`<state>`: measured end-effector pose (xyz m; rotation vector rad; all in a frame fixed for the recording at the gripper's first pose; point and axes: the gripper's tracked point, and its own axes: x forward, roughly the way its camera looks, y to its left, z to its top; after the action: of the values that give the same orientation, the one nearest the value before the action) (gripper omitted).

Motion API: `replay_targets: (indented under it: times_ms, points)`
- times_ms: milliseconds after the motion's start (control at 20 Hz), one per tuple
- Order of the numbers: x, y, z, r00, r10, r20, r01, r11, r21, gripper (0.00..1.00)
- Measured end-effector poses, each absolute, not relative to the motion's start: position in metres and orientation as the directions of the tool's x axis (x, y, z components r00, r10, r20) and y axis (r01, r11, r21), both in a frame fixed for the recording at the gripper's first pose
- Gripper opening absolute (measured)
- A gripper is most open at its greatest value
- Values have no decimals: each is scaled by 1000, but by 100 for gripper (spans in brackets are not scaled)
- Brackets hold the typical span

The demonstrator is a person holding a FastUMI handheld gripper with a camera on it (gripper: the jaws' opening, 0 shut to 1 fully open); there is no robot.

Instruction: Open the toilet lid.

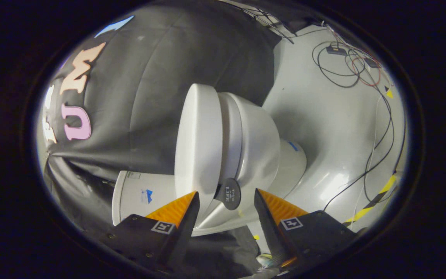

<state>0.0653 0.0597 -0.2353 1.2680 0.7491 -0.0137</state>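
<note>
grey flooring (335, 128) strewn with loose cables (378, 147) runs off past the right finger, and dark cloth hangs beyond the left one; between them sits the toilet (261, 143), which appears rolled sideways because the tongs are held turned.

the toilet lid (199, 143) is the pale disc seen nearly edge-on just ahead of the gripper (226, 199), its long axis running straight away from the fingertips. the lid looks still down against the seat and bowl, which bulge off to the right-finger side, while the tank (139, 193) lies close by the left finger. the lid's near rim comes down between the two tips, closer to the left one. a small dark round tab (229, 193), apparently fixed at the lid's rim as a lifting point, sits in the gap just ahead of the fingers, roughly midway.

the tongs stand moderately wide, fingers apart with clear space between them, and they grip nothing. the left tip looks to be at or just beside the lid's edge, though whether it actually touches i cannot tell; the right tip is free of the bowl.

my judgement is that the coming move turns on that tab: it lies dead ahead, so a short push forward and a squeeze would catch it, after which the lid must swing toward the left-finger side, away from the bowl.
</note>
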Motion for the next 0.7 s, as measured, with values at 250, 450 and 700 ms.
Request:
replay_targets:
  times_ms: [250,450,700]
  points:
    - [68,57,-241,766,354,-537,433,334,837,84]
    - [65,46,-259,735,304,-606,476,406,781,39]
    - [70,46,-248,760,321,-565,448,371,814,6]
